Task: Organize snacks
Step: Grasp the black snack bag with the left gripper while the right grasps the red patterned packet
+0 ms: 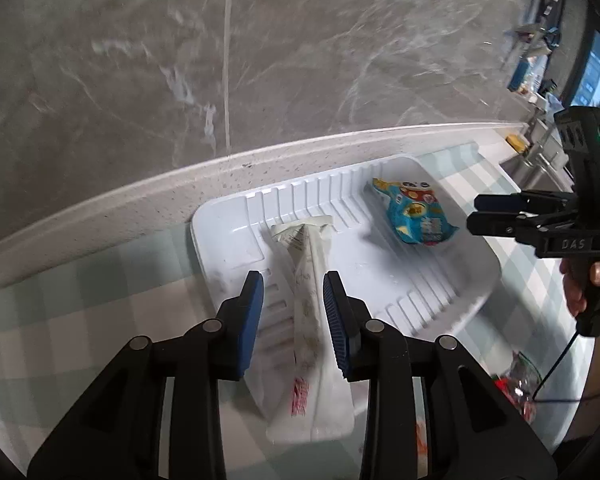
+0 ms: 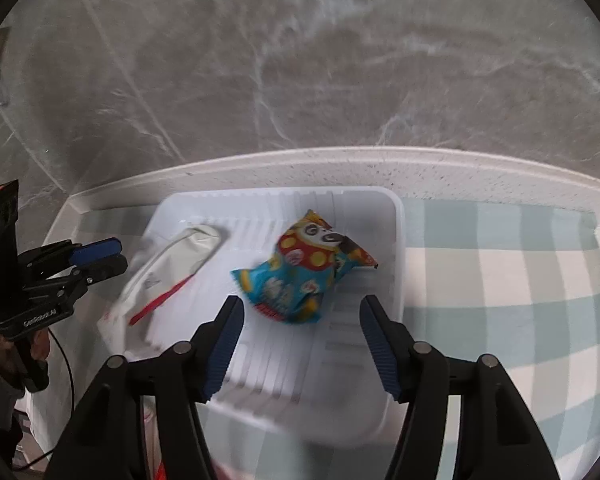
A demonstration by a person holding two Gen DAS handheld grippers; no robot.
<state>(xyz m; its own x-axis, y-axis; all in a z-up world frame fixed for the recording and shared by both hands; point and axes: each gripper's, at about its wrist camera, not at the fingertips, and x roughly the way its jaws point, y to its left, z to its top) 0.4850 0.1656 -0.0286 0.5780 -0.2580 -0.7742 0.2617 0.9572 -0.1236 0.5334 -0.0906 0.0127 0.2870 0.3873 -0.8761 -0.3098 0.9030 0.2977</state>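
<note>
The left wrist view looks down along the left claw (image 1: 293,284), whose blue pads stand a little apart on either side of a long white snack packet (image 1: 310,312); a small gap shows on each side, so the pads do not press on it. This packet lies with its far end in the white ribbed tray (image 1: 220,236) and its near end over the tray's front rim, toward the camera. Further right in the same tray lies a blue snack bag (image 1: 414,210) (it has a cartoon figure printed on it), well apart from the white packet. The tray stands on a checked cloth (image 1: 60,280) of pale green and white, which covers the desk (image 1: 148,200), close to the speckled back edge below a grey marble wall (image 1: 300,40). In the right wrist view the right claw (image 2: 300,312) is spread wide and hangs over the tray, with nothing between its pads; the blue snack bag is just beyond its fingertips, not touched. At the left of that view the left claw appears from the side, beside the white packet, with a hand (image 2: 4,356) on its handle. In the left wrist view the right claw is at the right border, above the tray's right end, and a hand (image 1: 580,284) holds it from below.
</note>
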